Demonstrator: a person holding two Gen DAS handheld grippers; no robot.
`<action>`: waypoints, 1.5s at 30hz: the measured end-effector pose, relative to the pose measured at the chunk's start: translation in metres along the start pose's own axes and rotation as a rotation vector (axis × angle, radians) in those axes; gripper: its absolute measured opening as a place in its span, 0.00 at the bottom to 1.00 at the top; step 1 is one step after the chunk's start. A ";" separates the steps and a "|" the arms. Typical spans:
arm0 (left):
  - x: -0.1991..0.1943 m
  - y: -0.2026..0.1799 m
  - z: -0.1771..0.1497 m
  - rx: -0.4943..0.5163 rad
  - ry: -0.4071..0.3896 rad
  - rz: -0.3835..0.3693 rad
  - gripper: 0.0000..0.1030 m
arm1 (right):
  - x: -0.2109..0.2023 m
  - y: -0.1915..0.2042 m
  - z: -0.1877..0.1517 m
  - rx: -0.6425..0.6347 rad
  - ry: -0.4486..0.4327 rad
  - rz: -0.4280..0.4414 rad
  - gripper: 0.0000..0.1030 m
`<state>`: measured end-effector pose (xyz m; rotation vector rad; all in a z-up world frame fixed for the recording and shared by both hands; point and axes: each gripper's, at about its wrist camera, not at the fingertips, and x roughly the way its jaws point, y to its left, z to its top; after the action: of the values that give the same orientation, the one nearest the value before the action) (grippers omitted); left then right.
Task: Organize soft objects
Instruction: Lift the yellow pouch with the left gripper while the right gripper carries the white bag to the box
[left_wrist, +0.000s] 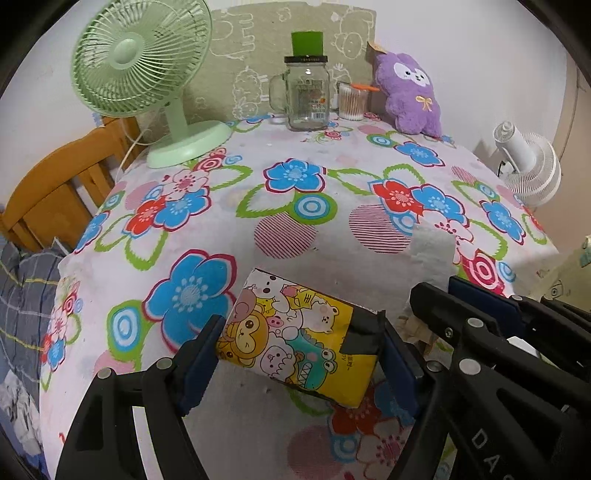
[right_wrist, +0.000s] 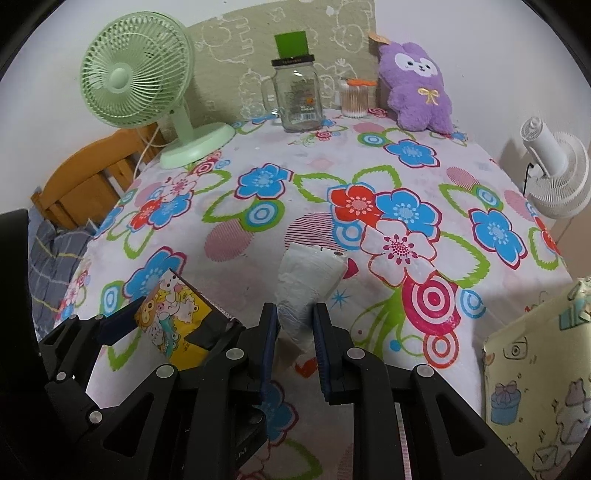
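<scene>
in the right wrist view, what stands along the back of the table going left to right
green desk fan → glass mason jar mug → cotton swab container → purple plush toy

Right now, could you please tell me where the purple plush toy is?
The purple plush toy sits at the table's far right corner, propped against the green patterned board, just right of the cotton swab jar and the glass mug jar.
</scene>
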<state>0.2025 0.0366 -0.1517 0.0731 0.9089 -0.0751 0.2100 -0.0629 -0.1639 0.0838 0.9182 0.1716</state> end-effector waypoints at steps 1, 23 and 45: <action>-0.003 0.000 -0.001 -0.002 -0.003 0.002 0.79 | -0.003 0.001 -0.001 -0.003 -0.004 0.003 0.22; -0.080 -0.013 -0.011 -0.025 -0.120 0.040 0.79 | -0.084 0.007 -0.011 -0.053 -0.126 0.020 0.22; -0.136 -0.033 -0.011 -0.033 -0.226 0.067 0.79 | -0.148 -0.003 -0.012 -0.081 -0.231 0.053 0.22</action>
<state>0.1075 0.0091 -0.0515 0.0630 0.6806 -0.0056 0.1132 -0.0932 -0.0558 0.0514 0.6782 0.2426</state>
